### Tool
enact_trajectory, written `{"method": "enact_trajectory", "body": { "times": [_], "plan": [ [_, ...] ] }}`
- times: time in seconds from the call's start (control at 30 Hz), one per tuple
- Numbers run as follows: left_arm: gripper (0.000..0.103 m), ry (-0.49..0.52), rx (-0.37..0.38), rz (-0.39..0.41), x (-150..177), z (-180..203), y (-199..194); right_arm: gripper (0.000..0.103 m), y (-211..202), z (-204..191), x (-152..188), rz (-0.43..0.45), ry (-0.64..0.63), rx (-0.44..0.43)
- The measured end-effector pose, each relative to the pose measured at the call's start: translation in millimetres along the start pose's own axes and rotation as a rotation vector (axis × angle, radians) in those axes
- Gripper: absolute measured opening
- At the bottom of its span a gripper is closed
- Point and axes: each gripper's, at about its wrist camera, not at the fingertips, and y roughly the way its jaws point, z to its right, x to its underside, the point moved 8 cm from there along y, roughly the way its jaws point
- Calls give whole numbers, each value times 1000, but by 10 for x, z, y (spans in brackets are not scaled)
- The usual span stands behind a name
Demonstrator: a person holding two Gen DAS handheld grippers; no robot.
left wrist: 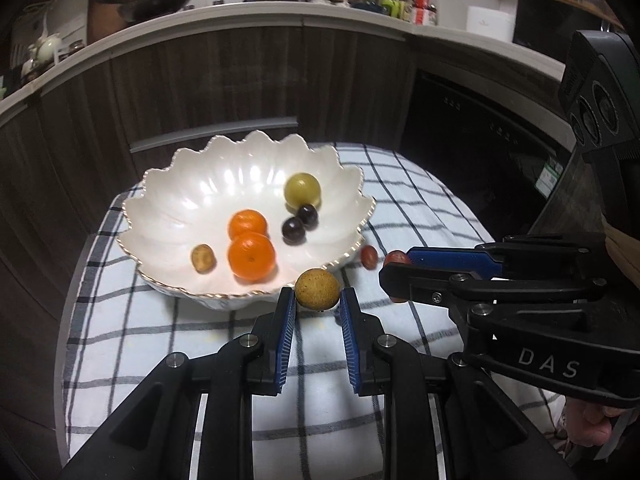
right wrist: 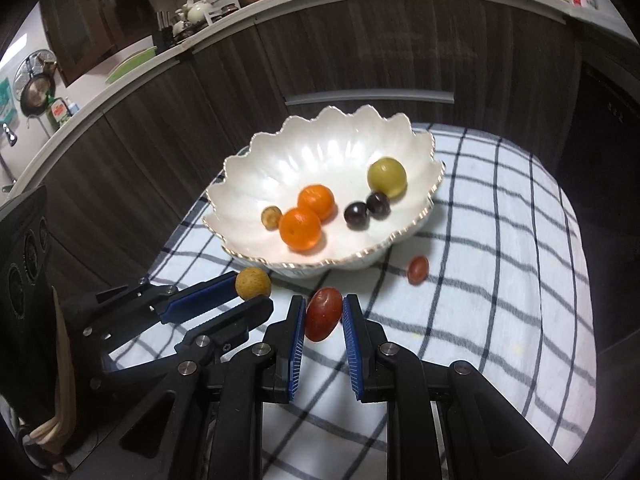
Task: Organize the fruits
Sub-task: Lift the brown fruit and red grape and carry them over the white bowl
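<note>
A white scalloped bowl [left wrist: 192, 200] [right wrist: 320, 148] stands on the checked cloth. In it lie two oranges [left wrist: 251, 255] [right wrist: 300, 229], a green fruit [left wrist: 302, 190] [right wrist: 387, 179], two dark fruits [left wrist: 294, 230] [right wrist: 357, 214] and a small brown fruit [left wrist: 203, 258] [right wrist: 271, 217]. My left gripper [left wrist: 318, 300] [right wrist: 250, 291] is shut on a round tan fruit [left wrist: 318, 290] [right wrist: 253, 283], just in front of the bowl's near rim. Beside it on the right, my right gripper [right wrist: 323, 312] [left wrist: 394, 266] is shut on an oblong red fruit [right wrist: 323, 314] [left wrist: 397, 258]. A second small red fruit [left wrist: 369, 257] [right wrist: 418, 269] lies on the cloth right of the bowl.
The checked cloth [left wrist: 400, 200] [right wrist: 500, 240] covers a small rounded table, with dark cabinet fronts [left wrist: 240, 80] behind. A cluttered counter runs above them with a wok [left wrist: 160, 2], bottles and jars. A hand [left wrist: 592, 424] holds the right gripper at the lower right.
</note>
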Motion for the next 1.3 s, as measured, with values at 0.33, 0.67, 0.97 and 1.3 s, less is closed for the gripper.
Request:
{"method": "enact_trajectory", "body": {
  "times": [0.33, 0.67, 0.97, 1.3],
  "plan": [
    [24, -68, -30, 42, -225, -411, -54, 21, 56, -236, -331, 31, -36, 9],
    [24, -118, -64, 62, -538, -787, 70, 21, 265, -280, -697, 50, -56, 38],
    [24, -155, -86, 60, -743, -1069, 287, 21, 471, -203, -951, 58, -38, 61],
    [24, -209, -91, 17, -802, -1311, 571, 21, 650, -145, -1190, 67, -53, 114]
  ]
}}
